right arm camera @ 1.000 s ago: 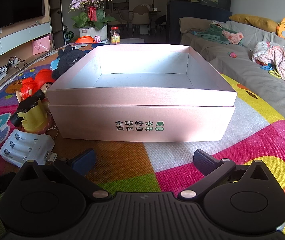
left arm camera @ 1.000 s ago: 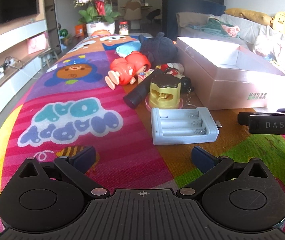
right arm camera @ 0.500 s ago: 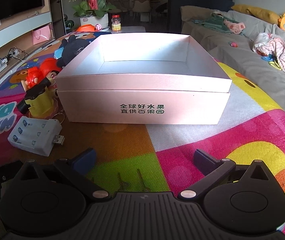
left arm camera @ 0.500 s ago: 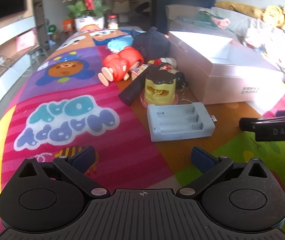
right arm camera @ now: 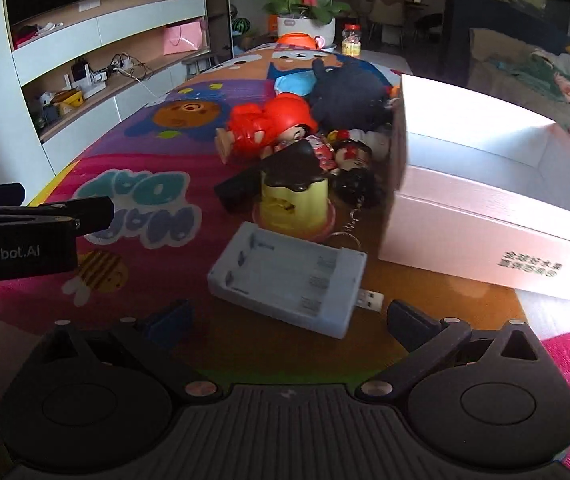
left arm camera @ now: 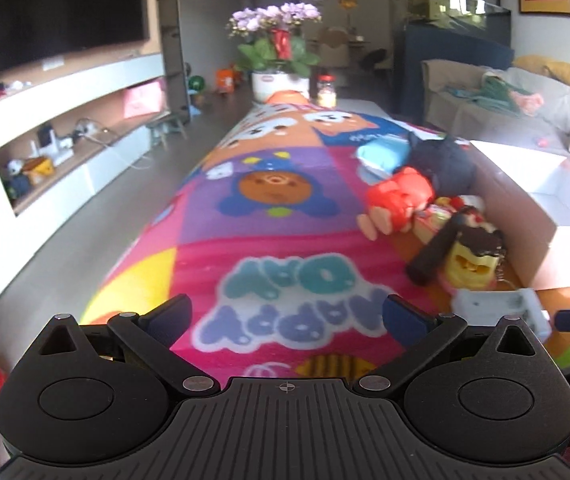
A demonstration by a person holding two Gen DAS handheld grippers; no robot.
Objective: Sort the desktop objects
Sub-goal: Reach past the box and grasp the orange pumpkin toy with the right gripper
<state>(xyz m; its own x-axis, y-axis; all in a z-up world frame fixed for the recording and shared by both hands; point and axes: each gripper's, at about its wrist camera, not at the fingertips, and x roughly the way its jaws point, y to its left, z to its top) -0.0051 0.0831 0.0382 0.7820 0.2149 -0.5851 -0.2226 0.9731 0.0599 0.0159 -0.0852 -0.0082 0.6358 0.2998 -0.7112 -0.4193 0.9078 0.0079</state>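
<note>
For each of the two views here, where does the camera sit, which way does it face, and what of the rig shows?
Left wrist: on the left claw, open, looking down the colourful mat toward the flower pot; toys lie to its right.
Right wrist: on the right claw, open, facing the battery charger and pink box; the left claw's fingers enter at left.
Shared: charger, yellow toy, red doll, box.

TV (left arm camera: 57, 8), potted orchid (left arm camera: 277, 52), sofa (left arm camera: 525, 104) in bkgd.
</note>
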